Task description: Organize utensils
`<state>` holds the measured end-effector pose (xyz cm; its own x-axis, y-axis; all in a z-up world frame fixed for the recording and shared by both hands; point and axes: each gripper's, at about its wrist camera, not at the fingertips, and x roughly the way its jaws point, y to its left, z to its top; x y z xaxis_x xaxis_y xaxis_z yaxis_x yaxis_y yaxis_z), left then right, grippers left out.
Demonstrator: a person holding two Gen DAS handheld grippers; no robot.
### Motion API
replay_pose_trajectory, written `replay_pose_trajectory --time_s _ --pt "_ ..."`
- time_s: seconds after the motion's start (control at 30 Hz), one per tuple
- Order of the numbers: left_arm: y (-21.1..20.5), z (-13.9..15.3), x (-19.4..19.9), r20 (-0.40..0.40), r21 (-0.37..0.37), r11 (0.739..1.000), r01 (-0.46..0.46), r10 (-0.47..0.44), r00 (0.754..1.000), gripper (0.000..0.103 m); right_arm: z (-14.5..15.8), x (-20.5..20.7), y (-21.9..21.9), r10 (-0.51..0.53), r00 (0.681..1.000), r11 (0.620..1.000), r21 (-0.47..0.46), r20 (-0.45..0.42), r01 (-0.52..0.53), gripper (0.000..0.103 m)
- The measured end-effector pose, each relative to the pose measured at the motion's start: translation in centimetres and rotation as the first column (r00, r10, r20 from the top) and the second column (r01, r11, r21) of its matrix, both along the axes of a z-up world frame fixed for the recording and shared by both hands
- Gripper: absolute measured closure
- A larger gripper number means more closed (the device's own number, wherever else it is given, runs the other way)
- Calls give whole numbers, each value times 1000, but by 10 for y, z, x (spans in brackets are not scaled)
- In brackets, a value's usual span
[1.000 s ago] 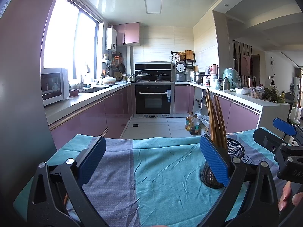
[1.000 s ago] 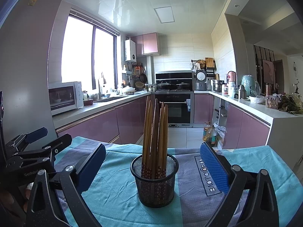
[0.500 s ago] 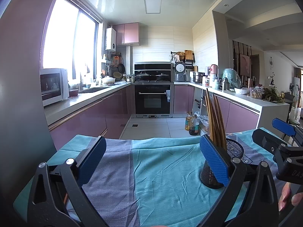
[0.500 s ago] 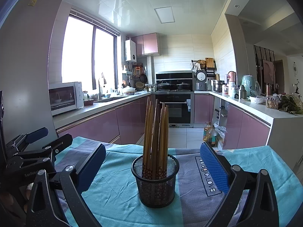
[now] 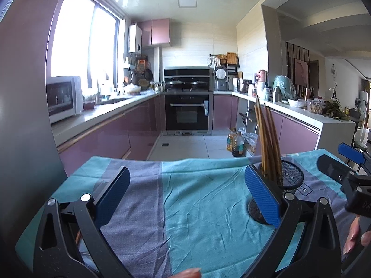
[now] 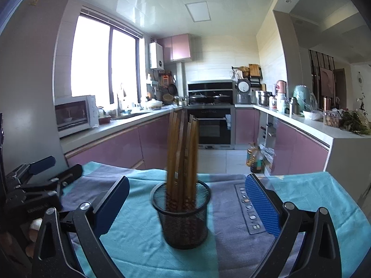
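Clearly, both grippers are spread wide and hold nothing. A black mesh holder stands on the teal and grey cloth, between the fingers of the right gripper but touching neither. Its wooden chopsticks stand upright and motion-blurred, so their number is hard to tell. From the left gripper, its right pad hides the holder's near side, and only fingertips of a hand show at the frame's edge.

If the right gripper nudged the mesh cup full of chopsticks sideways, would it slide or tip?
Probably tip: the chopsticks stand far taller than the mesh cup, so it looks top-heavy. The wrinkled cloth may snag its base. The open mesh suggests it is light.
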<state>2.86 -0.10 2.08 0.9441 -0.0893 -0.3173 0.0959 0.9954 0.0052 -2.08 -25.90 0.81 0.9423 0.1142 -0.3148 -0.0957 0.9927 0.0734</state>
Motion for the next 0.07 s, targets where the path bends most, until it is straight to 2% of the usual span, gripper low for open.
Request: replay_pose_trajectory --time_s 0.07 --pt "5 -6 9 -41 -2 1000 -6 6 999 6 -13 13 -16 -52 995 998 -30 -82 49 6"
